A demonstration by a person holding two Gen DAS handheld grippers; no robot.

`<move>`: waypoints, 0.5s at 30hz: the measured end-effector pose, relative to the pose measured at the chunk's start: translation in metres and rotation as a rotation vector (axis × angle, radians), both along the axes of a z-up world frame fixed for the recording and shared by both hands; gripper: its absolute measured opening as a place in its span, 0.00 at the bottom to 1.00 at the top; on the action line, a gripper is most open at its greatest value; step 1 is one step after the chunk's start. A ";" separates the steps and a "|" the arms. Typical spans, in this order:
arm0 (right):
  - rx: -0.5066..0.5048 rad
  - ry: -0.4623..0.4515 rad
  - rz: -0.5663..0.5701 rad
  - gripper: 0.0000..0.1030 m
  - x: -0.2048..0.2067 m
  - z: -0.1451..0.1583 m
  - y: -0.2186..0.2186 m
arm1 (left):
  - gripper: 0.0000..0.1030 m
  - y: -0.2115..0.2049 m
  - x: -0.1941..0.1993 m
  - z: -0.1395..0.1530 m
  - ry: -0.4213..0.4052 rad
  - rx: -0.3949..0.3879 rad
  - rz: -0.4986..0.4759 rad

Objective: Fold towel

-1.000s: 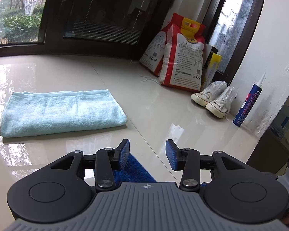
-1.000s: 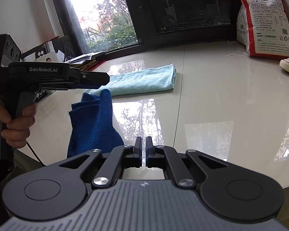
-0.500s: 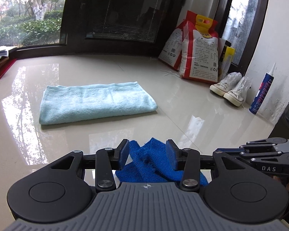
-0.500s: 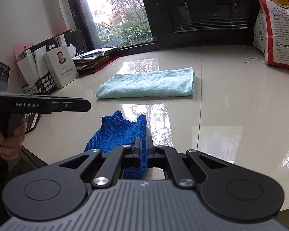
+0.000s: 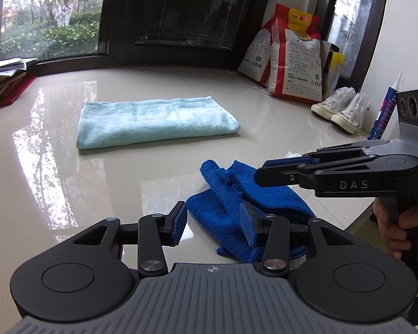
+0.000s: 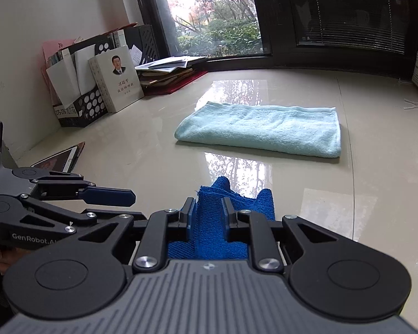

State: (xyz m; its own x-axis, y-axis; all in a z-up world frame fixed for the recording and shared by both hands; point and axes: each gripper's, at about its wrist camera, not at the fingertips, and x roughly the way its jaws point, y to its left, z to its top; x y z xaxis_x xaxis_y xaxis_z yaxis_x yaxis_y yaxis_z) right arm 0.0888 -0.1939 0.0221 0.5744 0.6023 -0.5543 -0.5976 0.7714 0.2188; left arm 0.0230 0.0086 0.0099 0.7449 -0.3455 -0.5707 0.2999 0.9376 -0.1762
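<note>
At the lower middle of both views lies the blue cloth (image 5: 245, 208), crumpled on the glossy table (image 5: 69, 183) near its front edge, and that is where things have changed. A second ago my right gripper (image 6: 207, 213) was pinched shut with the cloth hanging off to one side; half a second ago it had cloth drawn up against its closed fingers; now its jaws stand partly apart with a ridge of the cloth between them, and I cannot tell for sure whether the pads press it or merely flank it. My left gripper (image 5: 213, 226) is wide open and holds nothing, as it was a second ago, but it has swung round so the cloth sits just ahead of its right finger, no longer mostly hidden beneath it. In the upper middle of each frame the pale blue towel (image 5: 153, 121) lies already folded flat, well apart from the blue one and unmoved. I judge the cloth has been set down on the table and let go, so folding has not properly begun: it must first be spread flat by two corners.
</note>
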 end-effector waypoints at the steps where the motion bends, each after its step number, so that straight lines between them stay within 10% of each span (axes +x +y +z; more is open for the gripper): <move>1: -0.006 0.001 0.005 0.19 0.002 -0.001 0.004 | 0.44 0.001 -0.001 -0.001 -0.001 0.003 0.002; 15: -0.021 0.013 -0.007 0.03 0.021 -0.009 0.016 | 0.44 0.004 0.002 -0.003 0.009 -0.023 -0.002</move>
